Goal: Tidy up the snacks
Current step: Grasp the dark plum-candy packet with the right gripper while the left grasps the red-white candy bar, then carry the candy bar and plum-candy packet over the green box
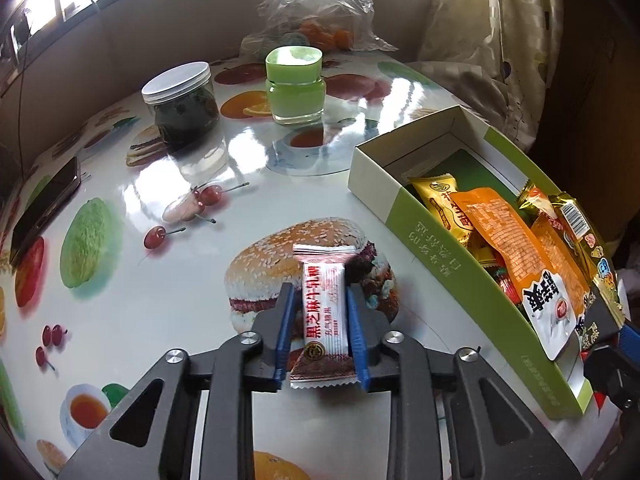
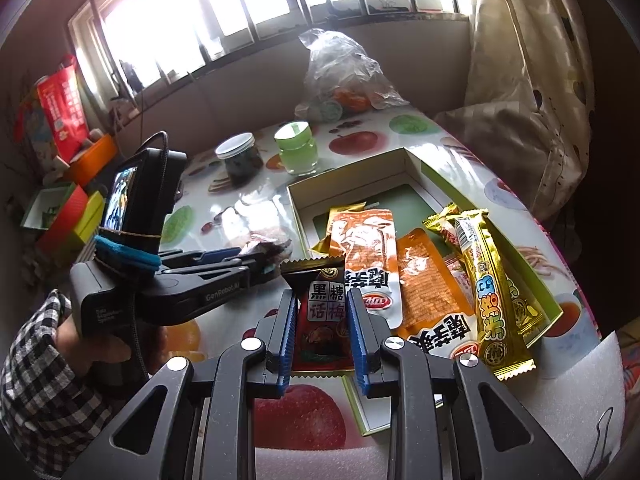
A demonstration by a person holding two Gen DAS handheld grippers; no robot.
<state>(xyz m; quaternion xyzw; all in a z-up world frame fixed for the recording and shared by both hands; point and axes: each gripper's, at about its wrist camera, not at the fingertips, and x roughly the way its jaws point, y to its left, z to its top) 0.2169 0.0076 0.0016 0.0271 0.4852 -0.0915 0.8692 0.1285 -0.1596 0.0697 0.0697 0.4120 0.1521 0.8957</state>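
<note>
1. A white sachet with red lettering (image 1: 324, 312) lies on the glossy tablecloth printed with fruit and a burger (image 1: 160, 184), right over the burger print, and the left gripper (image 1: 320, 316) is clenched on it, blue pads against both long edges.
2. The right gripper (image 2: 320, 320) grasps a dark red plum-candy packet with a black label panel (image 2: 322, 320), pads pressed on its sides, at the near edge of the box.
3. Just right of the white sachet stands a shallow green-and-white cardboard box (image 1: 384, 168), open on top; its near half holds the sorted snacks.
4. Inside lie orange pouches with white ends (image 2: 368, 256), a long gold-foil bar (image 2: 492, 288) (it overhangs the near rim) and a small yellow packet (image 1: 440, 204).
5. Further back on the cloth stand a clear jar with a white lid and dark contents (image 1: 182, 100) and a green jar with a green lid (image 1: 295, 84), apart from each other.
6. Behind them slumps a crumpled clear plastic bag (image 1: 320, 8).
7. A dark phone (image 1: 44, 208) lies at the table's left edge.
8. A hand in a checked sleeve (image 2: 44, 364) holds the left gripper's handle.
</note>
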